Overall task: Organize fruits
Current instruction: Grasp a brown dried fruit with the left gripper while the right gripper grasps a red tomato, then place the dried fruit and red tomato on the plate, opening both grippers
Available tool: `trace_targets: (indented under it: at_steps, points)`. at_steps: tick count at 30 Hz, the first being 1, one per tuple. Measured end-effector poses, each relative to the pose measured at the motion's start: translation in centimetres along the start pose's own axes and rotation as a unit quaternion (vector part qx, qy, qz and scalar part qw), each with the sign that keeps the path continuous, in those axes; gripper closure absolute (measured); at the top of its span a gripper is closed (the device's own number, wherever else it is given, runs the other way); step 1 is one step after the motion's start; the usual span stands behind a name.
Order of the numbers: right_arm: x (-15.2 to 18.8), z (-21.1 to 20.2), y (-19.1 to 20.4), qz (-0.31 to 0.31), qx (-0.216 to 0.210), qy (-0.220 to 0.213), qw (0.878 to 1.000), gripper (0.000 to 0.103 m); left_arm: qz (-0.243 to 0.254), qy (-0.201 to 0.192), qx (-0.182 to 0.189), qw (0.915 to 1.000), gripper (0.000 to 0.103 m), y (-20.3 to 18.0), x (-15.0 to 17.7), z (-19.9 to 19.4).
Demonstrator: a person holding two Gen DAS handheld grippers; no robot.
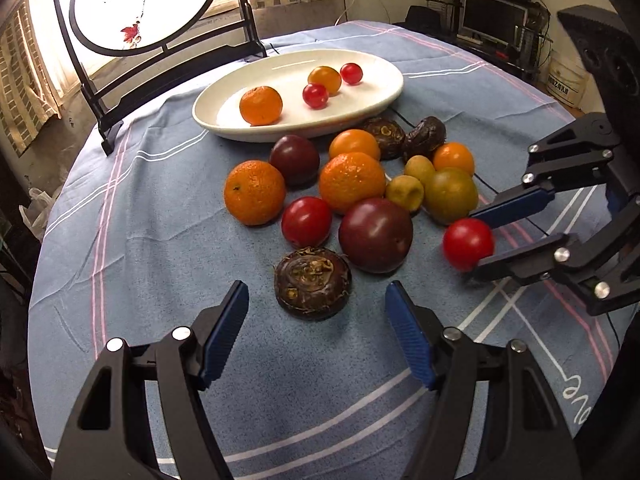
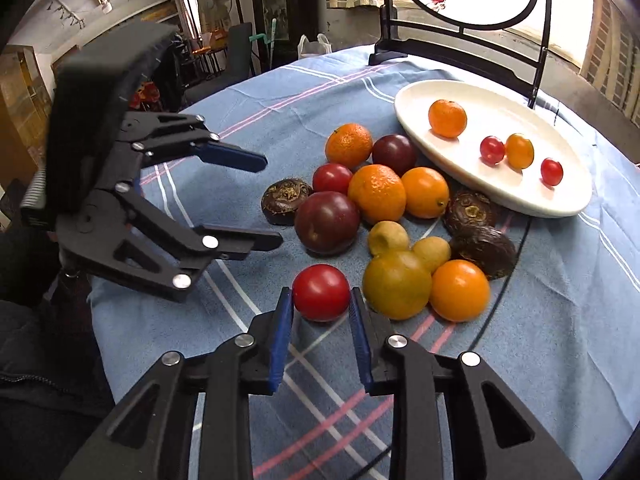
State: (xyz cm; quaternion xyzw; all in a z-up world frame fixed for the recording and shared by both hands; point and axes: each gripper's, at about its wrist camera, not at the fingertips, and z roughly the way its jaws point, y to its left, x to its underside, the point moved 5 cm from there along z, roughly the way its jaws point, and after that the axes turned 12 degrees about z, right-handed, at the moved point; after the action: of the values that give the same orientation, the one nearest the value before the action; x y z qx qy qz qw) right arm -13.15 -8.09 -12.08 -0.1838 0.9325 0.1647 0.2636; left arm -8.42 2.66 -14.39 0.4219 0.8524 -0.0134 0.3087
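Red tomato (image 2: pixel 321 293), blue striped tablecloth (image 2: pixel 540 340)

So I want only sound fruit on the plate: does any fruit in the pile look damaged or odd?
One small yellow-green fruit in the pile has a dent or torn patch in its skin, beside the larger green one. Nothing else looks damaged or spilled.

A white oval plate (image 1: pixel 384 98) holds one mandarin (image 1: pixel 261 105), two small red tomatoes and a small orange one. Beside it on the counter lies a touching heap of oranges, dark plums, brown water chestnuts and yellow-green fruits. One red tomato (image 2: pixel 321 293) sits apart at the heap's edge.
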Motion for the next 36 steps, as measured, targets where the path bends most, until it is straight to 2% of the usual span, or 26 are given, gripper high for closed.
trace_targets:
  at_steps: [5,8,9,15,20,26,36]
  points:
    - [0.0,-0.9,-0.7,0.008,0.000,-0.009,1.000,0.075,-0.018,0.010,0.015,0.9997,0.035,0.7,-0.4,1.2]
    - [0.1,-0.9,-1.0,0.011,0.000,-0.008,1.000,0.075,-0.012,0.007,0.029,0.9995,0.059,0.3,-0.4,1.0]
    - [0.2,-1.0,-1.1,0.012,-0.001,-0.007,1.000,0.075,-0.012,0.009,0.026,0.9995,0.061,0.2,-0.3,0.9]
    - [0.2,-1.3,-1.4,0.015,-0.003,-0.011,1.000,0.075,-0.022,-0.006,0.029,0.9993,0.061,0.6,0.1,-0.4]
    - [-0.2,-2.3,-1.4,0.011,-0.010,-0.024,1.000,0.075,-0.031,-0.033,0.014,0.9989,0.061,1.3,-0.7,-2.7]
    - [-1.9,-3.3,-2.1,0.016,-0.033,-0.043,0.998,0.075,-0.048,-0.064,-0.008,0.9967,0.061,2.2,-3.4,-4.5]
    - [-6.4,-5.0,-3.9,0.023,-0.038,-0.091,0.995,0.075,-0.043,-0.091,-0.007,0.9949,0.061,3.0,-8.2,-4.8]
